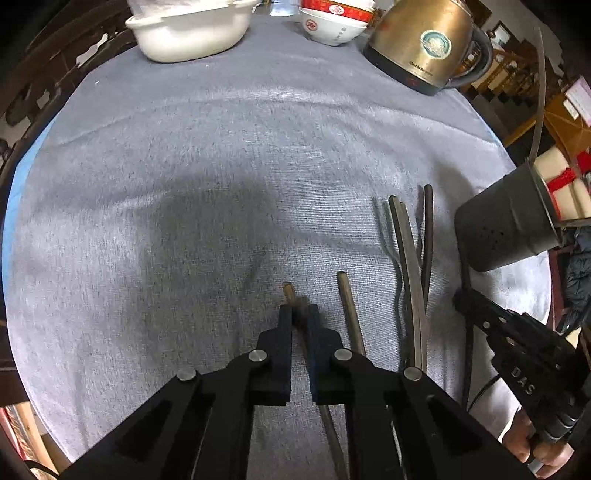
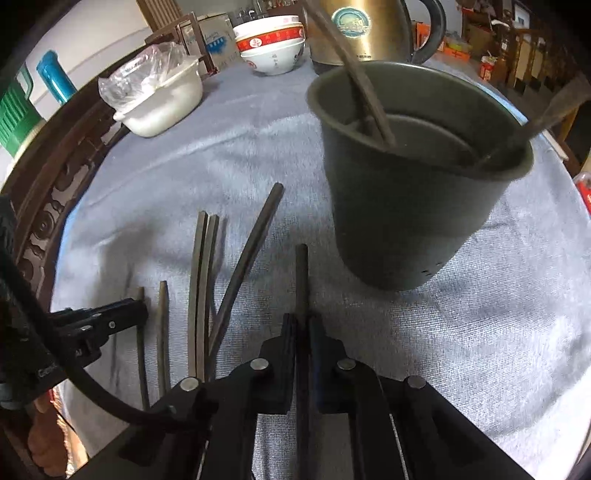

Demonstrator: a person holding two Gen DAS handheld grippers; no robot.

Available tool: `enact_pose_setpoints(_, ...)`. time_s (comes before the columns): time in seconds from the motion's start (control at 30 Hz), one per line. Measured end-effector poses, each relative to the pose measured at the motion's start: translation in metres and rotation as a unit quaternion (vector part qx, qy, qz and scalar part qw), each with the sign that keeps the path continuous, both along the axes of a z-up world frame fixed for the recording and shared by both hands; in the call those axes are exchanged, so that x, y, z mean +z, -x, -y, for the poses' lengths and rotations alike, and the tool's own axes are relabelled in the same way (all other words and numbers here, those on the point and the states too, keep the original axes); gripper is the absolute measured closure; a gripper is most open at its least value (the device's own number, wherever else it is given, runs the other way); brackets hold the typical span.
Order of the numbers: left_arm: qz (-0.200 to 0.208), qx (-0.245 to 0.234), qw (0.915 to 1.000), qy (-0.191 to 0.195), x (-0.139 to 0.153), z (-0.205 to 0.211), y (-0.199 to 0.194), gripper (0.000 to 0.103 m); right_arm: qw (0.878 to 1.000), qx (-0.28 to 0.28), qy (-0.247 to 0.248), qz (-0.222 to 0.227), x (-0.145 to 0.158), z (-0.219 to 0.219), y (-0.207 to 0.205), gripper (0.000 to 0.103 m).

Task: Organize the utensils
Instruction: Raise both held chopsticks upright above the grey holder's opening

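Several dark chopsticks lie on the grey tablecloth. My left gripper [image 1: 299, 314] is shut on a brown chopstick [image 1: 289, 290], low over the cloth; another chopstick [image 1: 349, 310] lies just right of it. It also shows in the right wrist view [image 2: 138, 314]. My right gripper [image 2: 302, 323] is shut on a dark chopstick [image 2: 301, 273] pointing toward the dark utensil holder cup [image 2: 410, 221], which holds a chopstick [image 2: 347, 66] and a flat utensil [image 2: 554, 107]. A loose bunch [image 2: 201, 288] lies between the grippers. The cup shows at the right of the left wrist view [image 1: 506, 225].
A white tub [image 1: 192, 33] with a plastic bag, stacked red-and-white bowls [image 1: 332, 22] and a gold electric kettle [image 1: 421, 44] stand at the table's far edge. A dark wooden chair [image 2: 55, 192] borders the table's left side.
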State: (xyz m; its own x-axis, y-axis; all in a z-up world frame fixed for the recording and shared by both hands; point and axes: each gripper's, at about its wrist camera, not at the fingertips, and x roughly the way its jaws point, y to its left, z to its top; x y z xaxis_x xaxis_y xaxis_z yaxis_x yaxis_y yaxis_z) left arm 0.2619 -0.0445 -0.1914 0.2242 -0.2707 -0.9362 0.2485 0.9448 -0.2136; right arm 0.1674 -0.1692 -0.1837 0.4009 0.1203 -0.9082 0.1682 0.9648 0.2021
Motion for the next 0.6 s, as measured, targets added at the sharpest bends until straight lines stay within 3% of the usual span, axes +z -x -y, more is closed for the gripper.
enact_pose_setpoints(0.17,0.040,0.018,0.9989,0.016,0.029,-0.015,0.013,0.097,0.998,0.007,-0.027,0.058,0.031,0.009,0.019,0.096)
enact_pose_setpoints(0.33,0.105,0.020,0.9939,0.027,0.083,-0.018,0.033,0.098,0.990,0.013,-0.038,0.137,0.080,0.017,0.044,0.096)
enact_pose_setpoints(0.6,0.198,0.010,0.9785,0.059,0.164,-0.029,0.068,0.100,0.969,-0.002,-0.049,0.243,0.149,0.036,0.089,0.096)
